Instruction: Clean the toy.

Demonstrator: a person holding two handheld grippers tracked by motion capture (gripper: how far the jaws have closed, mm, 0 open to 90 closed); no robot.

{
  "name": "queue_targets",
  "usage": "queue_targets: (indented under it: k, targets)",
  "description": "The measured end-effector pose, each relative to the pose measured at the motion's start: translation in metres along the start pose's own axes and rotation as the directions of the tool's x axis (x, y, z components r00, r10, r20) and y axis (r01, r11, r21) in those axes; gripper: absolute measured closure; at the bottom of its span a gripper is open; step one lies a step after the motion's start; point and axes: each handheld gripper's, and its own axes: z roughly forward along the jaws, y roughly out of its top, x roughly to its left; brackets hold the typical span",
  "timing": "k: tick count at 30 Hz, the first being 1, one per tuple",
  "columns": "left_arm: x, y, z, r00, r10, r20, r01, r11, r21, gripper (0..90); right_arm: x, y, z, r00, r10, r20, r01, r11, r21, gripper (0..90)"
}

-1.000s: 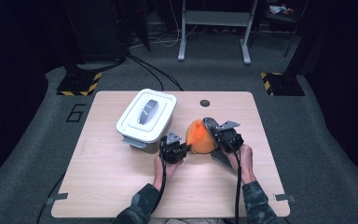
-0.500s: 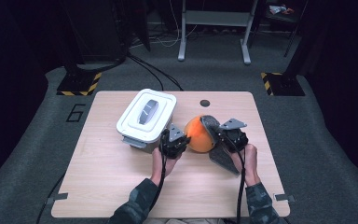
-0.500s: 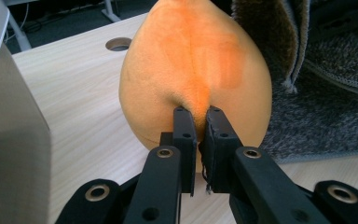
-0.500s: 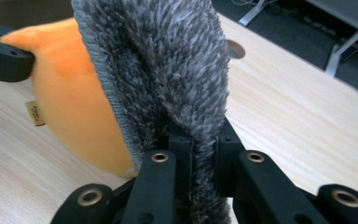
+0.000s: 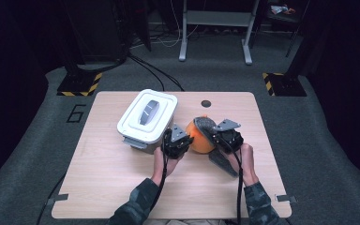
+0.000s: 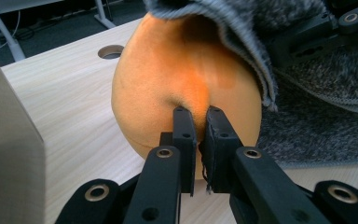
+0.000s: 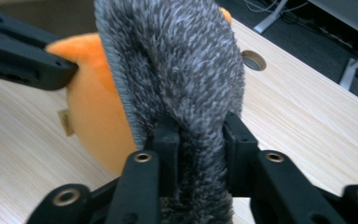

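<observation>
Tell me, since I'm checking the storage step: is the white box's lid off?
No: in the high view the white box has its lid seated flat on top.

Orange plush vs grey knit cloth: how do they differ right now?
The orange plush is round, smooth and plain; the grey knit cloth is flat, fuzzy and draped over it. The left gripper pinches the plush; the right gripper holds the cloth, jaws having just opened somewhat. Both are soft.

Round orange plush — grey fuzzy cloth draped over (mid-table)
</observation>
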Motion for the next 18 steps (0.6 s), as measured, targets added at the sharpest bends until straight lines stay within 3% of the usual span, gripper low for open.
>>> queue_targets:
  k: [5,7,9,11,12,14,18]
  targets:
    - [-0.002,0.000,0.002,0.9999,0.011,0.001,-0.011,0.9999,-0.005,84.3,-0.001,0.001,-0.003,0.9995,0.020,-0.025,-0.021,0.998,-0.052,59.9]
    - [-0.002,0.001,0.001,0.9998,0.017,0.010,-0.017,0.9999,-0.001,84.3,-0.001,0.003,-0.004,0.9984,0.032,-0.048,-0.036,0.995,-0.094,61.8]
    - [-0.003,0.001,0.002,0.9998,0.020,0.010,-0.020,0.9998,-0.008,84.3,-0.001,0.003,-0.003,0.9981,0.034,-0.051,-0.039,0.994,-0.103,61.9]
    - [-0.003,0.001,0.002,0.9998,0.021,0.007,-0.020,0.9998,-0.007,84.3,0.000,0.004,-0.002,0.9964,0.031,-0.078,-0.041,0.991,-0.128,67.0]
    - [-0.002,0.001,0.002,0.9998,0.018,0.007,-0.018,0.9998,-0.008,84.3,0.004,0.005,0.001,0.9966,0.011,-0.082,-0.022,0.991,-0.135,76.1]
    - [-0.002,0.000,0.003,0.9999,0.015,0.002,-0.015,0.9998,-0.009,84.4,0.007,0.005,0.003,0.9963,0.001,-0.086,-0.011,0.993,-0.121,80.3]
    - [-0.002,0.000,0.003,0.9998,0.016,0.013,-0.016,0.9999,-0.003,84.4,0.007,0.004,0.006,0.9990,-0.004,-0.044,-0.001,0.994,-0.109,84.3]
